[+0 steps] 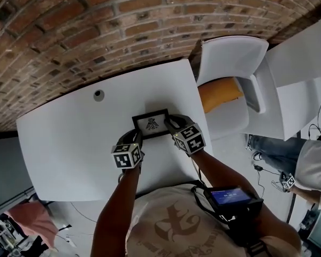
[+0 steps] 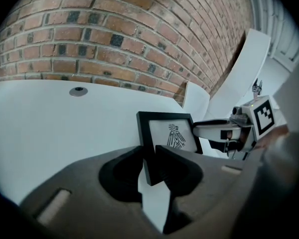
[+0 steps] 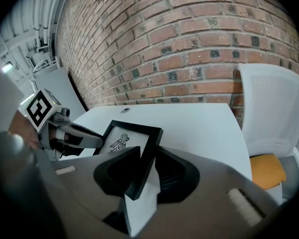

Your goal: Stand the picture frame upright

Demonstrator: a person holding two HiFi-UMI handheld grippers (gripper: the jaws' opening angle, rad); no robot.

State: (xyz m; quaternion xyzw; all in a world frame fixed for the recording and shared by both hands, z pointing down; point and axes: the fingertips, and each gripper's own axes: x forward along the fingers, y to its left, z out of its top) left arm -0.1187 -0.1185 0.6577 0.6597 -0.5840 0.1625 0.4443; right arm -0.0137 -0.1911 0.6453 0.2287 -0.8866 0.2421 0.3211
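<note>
Downward-angled, left tool point(image 1: 137, 138), right tool point(image 1: 169, 124), clamping frame point(image 1: 151, 125)

I see a white table point(image 1: 59, 143) with a small round grommet point(image 1: 98, 95) near its far edge, by the brick wall point(image 1: 69, 31). A black picture frame point(image 1: 151, 123) tilts up mid-table.

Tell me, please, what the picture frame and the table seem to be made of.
The picture frame: matte black border, probably painted wood or plastic; no grain shows. Inside, a pale printed sheet; glazing cannot be told. The table: smooth, even white top, likely laminate.
</note>
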